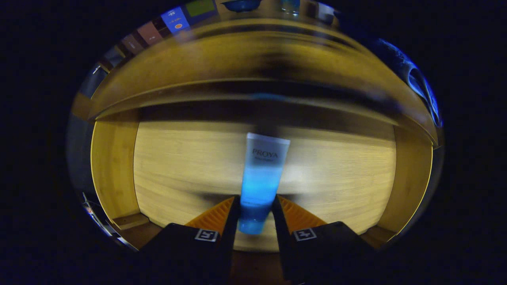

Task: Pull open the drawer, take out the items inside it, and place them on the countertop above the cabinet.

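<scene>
A blue and white cosmetic tube (262, 174) stands out forward from between my fingers, its blue cap end low and its flat white end farthest from me. My gripper (256, 206) is shut on the tube, one pad on each side of its lower part. Below and behind it lies the open wooden drawer (178, 174), with a pale bare bottom and yellow side walls. Beyond the drawer rises the cabinet front (245, 59) with the countertop edge above it. The picture is blurred by motion.
On the countertop stand several small boxes (174, 20) at the left, a dark bowl (241, 4) and a glass (290, 7) near the middle. A dark rounded object (416, 75) shows at the right of the cabinet.
</scene>
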Motion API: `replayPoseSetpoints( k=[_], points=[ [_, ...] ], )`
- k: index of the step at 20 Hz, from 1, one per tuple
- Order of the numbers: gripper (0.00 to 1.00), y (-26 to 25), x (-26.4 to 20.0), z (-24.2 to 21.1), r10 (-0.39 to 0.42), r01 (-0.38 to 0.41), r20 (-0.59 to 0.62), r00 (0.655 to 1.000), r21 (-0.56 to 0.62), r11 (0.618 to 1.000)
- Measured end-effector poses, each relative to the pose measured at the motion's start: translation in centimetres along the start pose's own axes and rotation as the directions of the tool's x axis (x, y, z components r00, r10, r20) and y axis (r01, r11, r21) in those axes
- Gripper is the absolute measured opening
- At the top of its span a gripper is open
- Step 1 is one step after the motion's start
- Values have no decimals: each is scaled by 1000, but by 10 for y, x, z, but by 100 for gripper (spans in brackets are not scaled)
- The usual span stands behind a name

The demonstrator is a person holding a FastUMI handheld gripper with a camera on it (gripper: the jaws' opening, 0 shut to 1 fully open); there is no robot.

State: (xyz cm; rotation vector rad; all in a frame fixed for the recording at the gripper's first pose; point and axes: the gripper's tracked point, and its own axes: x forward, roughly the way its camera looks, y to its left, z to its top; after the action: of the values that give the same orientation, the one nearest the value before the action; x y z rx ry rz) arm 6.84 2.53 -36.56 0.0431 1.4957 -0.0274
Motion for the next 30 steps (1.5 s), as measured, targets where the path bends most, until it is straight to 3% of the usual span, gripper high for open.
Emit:
replayPoseSetpoints(
  k=[3, 6, 12, 19, 27, 30],
  points=[
    [42, 0, -2, -2, -6, 6, 7, 1000, -8, 1000],
    [41, 6, -14, -3, 40, -40, 26, 999, 16, 999],
    [42, 7, -75, 0, 61, -59, 169, 984, -19, 998],
    [41, 6, -155, 54, 78, -70, 368, 926, -33, 997],
    [41, -22, -134, 148, -21, 45, 360, 933, -60, 997],
    [41, -22, -113, 172, -20, 24, 346, 938, -10, 1000]
  ],
)
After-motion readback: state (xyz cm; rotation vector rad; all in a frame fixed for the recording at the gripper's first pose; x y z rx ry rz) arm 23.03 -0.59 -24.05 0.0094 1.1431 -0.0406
